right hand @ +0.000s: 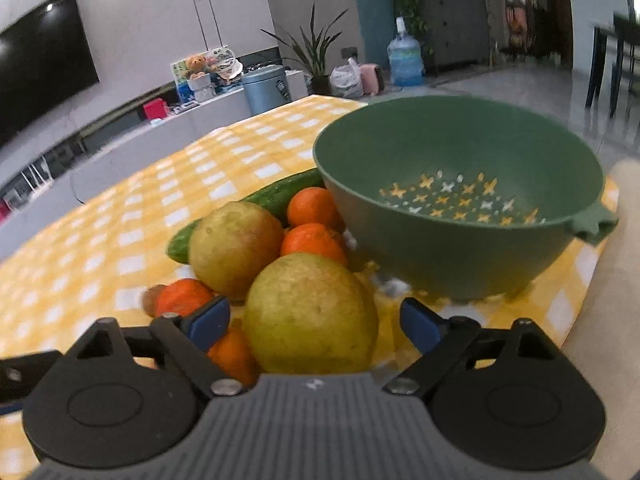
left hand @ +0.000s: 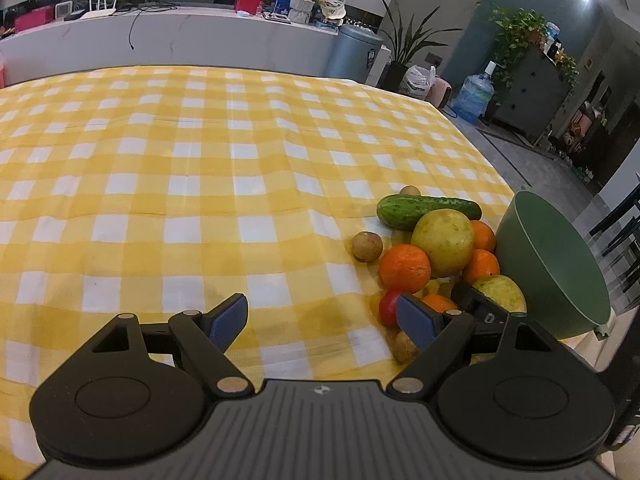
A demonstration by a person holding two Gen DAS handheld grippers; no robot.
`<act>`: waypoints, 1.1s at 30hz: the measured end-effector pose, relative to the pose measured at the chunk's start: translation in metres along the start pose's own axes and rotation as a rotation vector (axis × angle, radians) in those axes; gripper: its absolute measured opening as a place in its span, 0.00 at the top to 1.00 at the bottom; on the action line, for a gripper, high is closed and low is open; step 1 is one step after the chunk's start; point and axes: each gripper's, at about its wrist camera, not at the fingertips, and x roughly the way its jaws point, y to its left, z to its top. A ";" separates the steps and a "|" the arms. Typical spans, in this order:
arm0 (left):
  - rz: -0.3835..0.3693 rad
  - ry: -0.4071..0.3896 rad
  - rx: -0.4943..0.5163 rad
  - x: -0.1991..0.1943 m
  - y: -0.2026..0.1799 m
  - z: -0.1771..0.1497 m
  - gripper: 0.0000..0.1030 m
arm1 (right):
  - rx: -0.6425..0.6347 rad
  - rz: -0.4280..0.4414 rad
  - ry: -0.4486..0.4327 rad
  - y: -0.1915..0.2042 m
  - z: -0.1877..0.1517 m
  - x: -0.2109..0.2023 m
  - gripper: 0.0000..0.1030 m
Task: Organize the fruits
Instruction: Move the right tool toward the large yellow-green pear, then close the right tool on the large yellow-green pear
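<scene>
A heap of fruit lies on the yellow checked tablecloth [left hand: 200, 184]: a cucumber [left hand: 424, 210], several oranges [left hand: 404, 268], two large yellow-green fruits [left hand: 442, 242], a red tomato [left hand: 388, 306] and small brown fruits [left hand: 367, 246]. Just to the heap's right stands a green colander [right hand: 440, 248], upright and with nothing in it. My right gripper [right hand: 312, 316] is open around the nearer yellow-green fruit [right hand: 312, 300], with a gap showing at each blue pad. My left gripper [left hand: 320, 312] is open above bare cloth, left of the heap, and its right finger [left hand: 416, 326] overlaps the tomato.
The table's right edge runs just past the colander, with grey floor [right hand: 520, 84] beyond. Behind the table are a white counter [left hand: 180, 36], a grey bin [left hand: 352, 54], potted plants [left hand: 404, 40] and a water jug [left hand: 474, 98]. Dark chairs [right hand: 616, 60] stand far right.
</scene>
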 end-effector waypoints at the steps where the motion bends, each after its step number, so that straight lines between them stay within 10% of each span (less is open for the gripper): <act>1: -0.001 0.003 0.000 0.000 0.000 0.000 0.04 | -0.001 0.004 -0.006 -0.001 -0.001 0.002 0.23; 6: -0.005 0.013 -0.004 0.002 0.001 0.000 0.05 | 0.031 0.052 -0.053 -0.008 -0.005 0.002 0.37; 22: -0.006 0.014 0.005 0.003 0.001 0.000 0.05 | 0.088 0.123 0.133 -0.031 0.012 -0.001 0.37; 33: -0.007 0.028 -0.002 0.008 0.002 0.000 0.04 | 0.106 0.136 0.064 -0.031 0.012 0.015 0.35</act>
